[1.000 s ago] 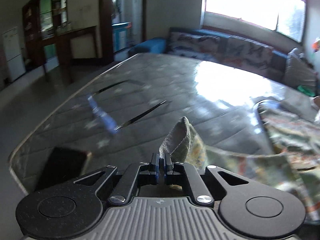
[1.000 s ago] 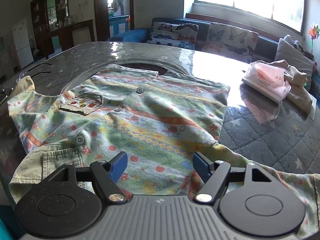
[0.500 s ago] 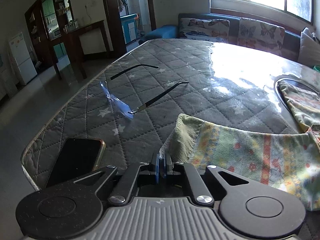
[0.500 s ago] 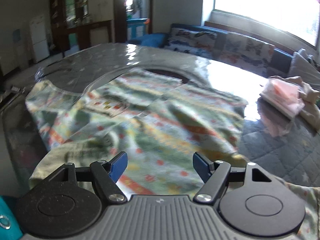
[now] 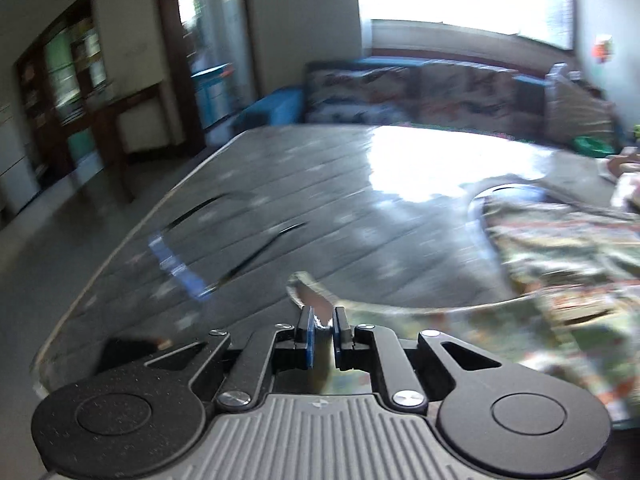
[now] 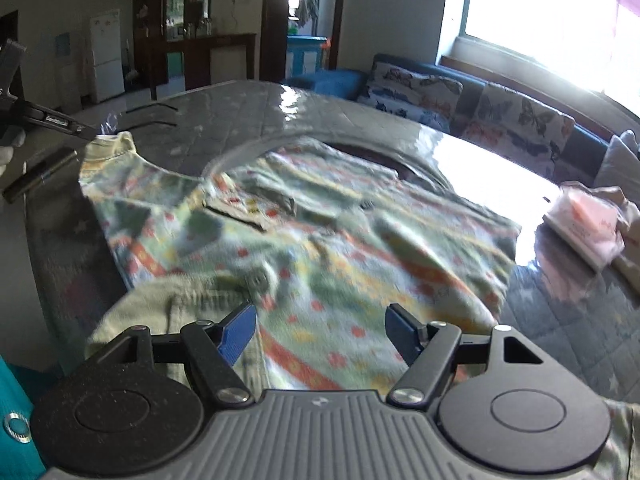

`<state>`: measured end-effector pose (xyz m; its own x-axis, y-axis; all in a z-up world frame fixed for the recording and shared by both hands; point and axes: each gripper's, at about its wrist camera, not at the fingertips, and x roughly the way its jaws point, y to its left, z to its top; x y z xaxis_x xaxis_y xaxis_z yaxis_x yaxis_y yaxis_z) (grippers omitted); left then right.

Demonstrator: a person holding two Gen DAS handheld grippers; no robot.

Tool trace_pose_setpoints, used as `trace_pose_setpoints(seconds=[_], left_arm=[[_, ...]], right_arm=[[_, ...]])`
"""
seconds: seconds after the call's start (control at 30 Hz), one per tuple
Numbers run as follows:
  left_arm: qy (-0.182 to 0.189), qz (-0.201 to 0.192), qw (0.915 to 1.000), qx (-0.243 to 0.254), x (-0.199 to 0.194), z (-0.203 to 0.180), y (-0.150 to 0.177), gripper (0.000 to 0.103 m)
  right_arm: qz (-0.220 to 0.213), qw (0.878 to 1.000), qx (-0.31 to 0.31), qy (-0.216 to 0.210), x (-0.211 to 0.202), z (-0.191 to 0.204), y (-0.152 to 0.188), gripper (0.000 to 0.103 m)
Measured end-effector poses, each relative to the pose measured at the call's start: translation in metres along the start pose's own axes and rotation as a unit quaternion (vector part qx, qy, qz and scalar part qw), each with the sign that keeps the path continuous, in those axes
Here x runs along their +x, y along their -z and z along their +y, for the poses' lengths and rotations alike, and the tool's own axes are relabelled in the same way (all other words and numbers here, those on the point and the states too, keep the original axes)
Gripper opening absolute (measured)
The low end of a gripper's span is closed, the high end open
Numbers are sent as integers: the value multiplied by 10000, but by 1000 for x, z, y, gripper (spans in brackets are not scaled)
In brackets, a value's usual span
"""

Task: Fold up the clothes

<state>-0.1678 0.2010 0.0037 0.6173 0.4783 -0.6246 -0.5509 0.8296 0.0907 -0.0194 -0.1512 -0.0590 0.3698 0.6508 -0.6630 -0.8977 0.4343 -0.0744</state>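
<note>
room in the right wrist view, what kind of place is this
Most likely a home living room: a cushioned sofa under a bright window, a white fridge beyond, and a patterned shirt spread on a quilted table.

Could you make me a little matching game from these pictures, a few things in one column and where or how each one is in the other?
Things:
1. left gripper
2. right gripper
3. eyeglasses
4. pink packet

States or places:
A. lying on the quilted table, beyond the shirt's sleeve
B. jaws wide apart, holding nothing, over the shirt's near edge
C. at the far right of the table, past the shirt
D. jaws nearly together, with the sleeve cuff of the patterned shirt between them

Pairs: 1-D, 2-B, 3-A, 4-C
</note>
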Motion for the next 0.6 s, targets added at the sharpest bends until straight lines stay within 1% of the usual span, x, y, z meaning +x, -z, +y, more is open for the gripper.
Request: trace_pose_setpoints(seconds=[0.07,0.13,0.23,0.37,0.43,0.47,0.53,0.6], left_arm=[[-33,-152,9997,163,-3,-11,-5,12],[-233,-202,9993,207,-1,-11,-8,12],[-696,27,9976,3,6,6,-7,12],[-1038,105,9941,-282,5,29,-3,12],[-797,106,9961,-374,1,28,-3,11],[-573,121,9974,-418,0,25,-3,11],[148,218,9986,-464,2,7,-2,12],[735,270,9964,-332,6,-16,-1,12]], right_arm=[[-17,10000,-15,-23,1,2,-1,73],[-34,10000,-29,-46,2,4,-2,73],[-59,9999,-51,-80,4,7,-3,73],[-93,9998,-80,-125,7,10,-5,73],[-102,9998,-91,-118,7,10,-6,73],[-112,9998,-91,-113,7,10,-7,73],[-136,9998,-86,-125,8,11,-9,73],[-173,9997,-87,-136,11,14,-13,73]])
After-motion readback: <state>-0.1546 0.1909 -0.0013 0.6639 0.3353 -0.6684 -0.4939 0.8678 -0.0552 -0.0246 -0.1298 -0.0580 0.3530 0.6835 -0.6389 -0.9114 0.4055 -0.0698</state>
